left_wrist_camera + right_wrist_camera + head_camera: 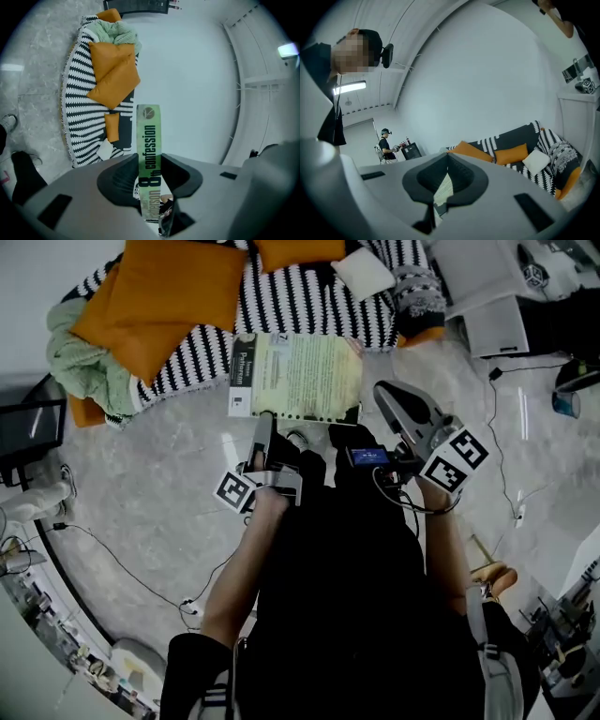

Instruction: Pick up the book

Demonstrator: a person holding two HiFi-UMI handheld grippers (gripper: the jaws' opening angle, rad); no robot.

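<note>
- Grey marbled floor point(141, 484), seen from above in the head view; a thin cable point(117, 563) trails across it at lower left.
- Sofa point(309, 301) with a black-and-white zigzag cover along the far edge of the floor, against a plain white wall point(197, 93).
- Orange cushions point(178, 287) piled at the sofa's left end, with one more at the top middle.
- Green blanket point(84, 362) bunched at the left end, beside and partly under the orange cushions.
- White cushion point(364, 273) lying on the right part of the sofa.
- Book point(300, 376), pale green cover: lifted off the floor and held just in front of the sofa's front edge. In the left gripper view its green spine point(148, 136) stands upright with part of the title, "8th confession", legible.
- Left tool point(265, 420): clamped on the book at its near edge, with the dark pads pressed on either side of the spine point(150, 159). Its marker cube point(236, 491) sits close to the person's hand.
- Right tool point(382, 392): just beside the book's right edge and not touching it. Its tips are together point(447, 157), and pale pages show through the gap behind them.
- Second person point(385, 140), small and far off, at a dark cabinet in the right gripper view.
</note>
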